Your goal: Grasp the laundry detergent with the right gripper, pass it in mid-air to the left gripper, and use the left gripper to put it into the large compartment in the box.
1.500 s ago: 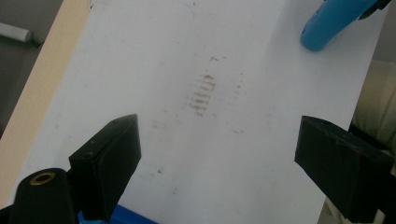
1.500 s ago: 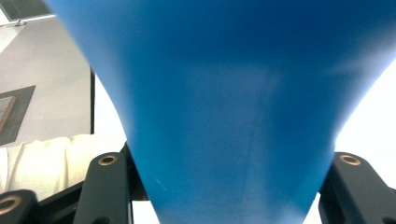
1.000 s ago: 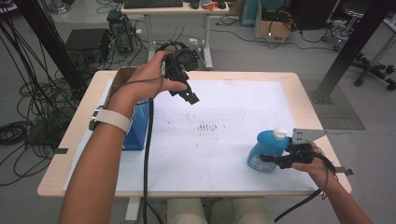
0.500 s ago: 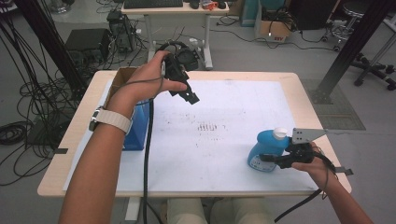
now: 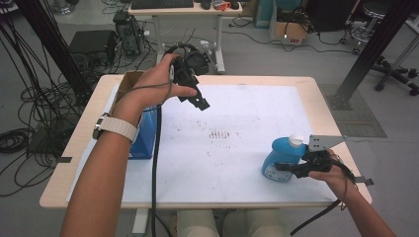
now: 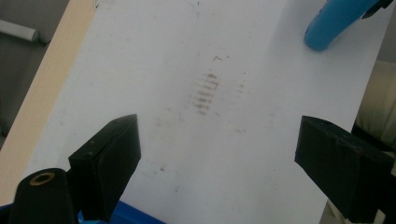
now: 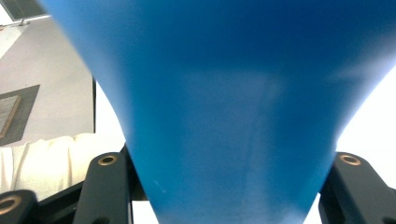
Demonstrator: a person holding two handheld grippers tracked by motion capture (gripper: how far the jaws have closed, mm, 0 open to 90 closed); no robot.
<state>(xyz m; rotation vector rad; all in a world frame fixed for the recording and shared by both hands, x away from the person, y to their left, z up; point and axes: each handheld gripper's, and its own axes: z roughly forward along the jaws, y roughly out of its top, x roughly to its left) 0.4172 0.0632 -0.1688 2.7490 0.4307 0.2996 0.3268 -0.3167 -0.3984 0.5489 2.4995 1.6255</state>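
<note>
Right gripper [image 5: 291, 168] clenched on the blue bottle [image 5: 279, 157], near right of the surface [image 5: 257, 113]. Left gripper [image 5: 196, 98] hovers far left, jaws released. We judge spraying the brown stain [image 5: 220, 134] comes next: carry the bottle over it.

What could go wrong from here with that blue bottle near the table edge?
The right tool grips the blue bottle around its narrow neck, so the heavier body could swing or slip if lifted. It sits near the table's front edge, so a fumble might send it off. The left tool is open and empty, giving no support.
</note>
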